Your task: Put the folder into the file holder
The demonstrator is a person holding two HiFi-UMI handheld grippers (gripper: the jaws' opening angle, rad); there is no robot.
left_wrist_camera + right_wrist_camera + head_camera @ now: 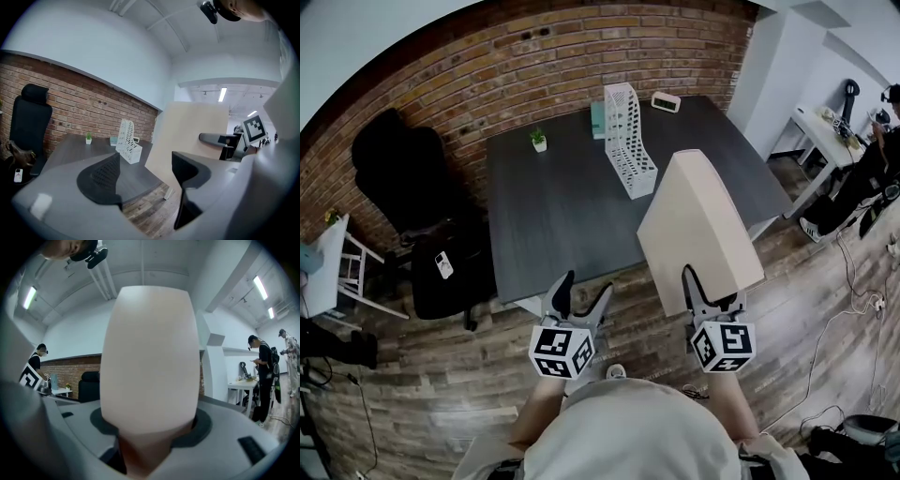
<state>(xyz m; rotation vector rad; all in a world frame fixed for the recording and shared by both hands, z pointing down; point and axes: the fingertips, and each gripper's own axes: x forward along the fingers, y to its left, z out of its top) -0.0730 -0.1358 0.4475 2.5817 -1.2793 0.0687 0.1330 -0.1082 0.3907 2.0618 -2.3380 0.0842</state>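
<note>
A large beige folder (698,225) stands upright over the table's front right corner, with my right gripper (711,292) shut on its lower edge. In the right gripper view the folder (150,362) fills the middle between the jaws of the right gripper (150,437). The white mesh file holder (628,141) stands upright near the back middle of the dark table (553,216). My left gripper (584,284) hovers at the table's front edge, open wide and holding nothing. The left gripper (145,171) looks toward the file holder (127,141), with the folder (192,136) to its right.
A small potted plant (539,139), a teal item (597,119) and a white device (666,101) sit along the table's back. A black office chair (403,178) stands at the left. A white side table (830,136) and a person (872,169) are at the right.
</note>
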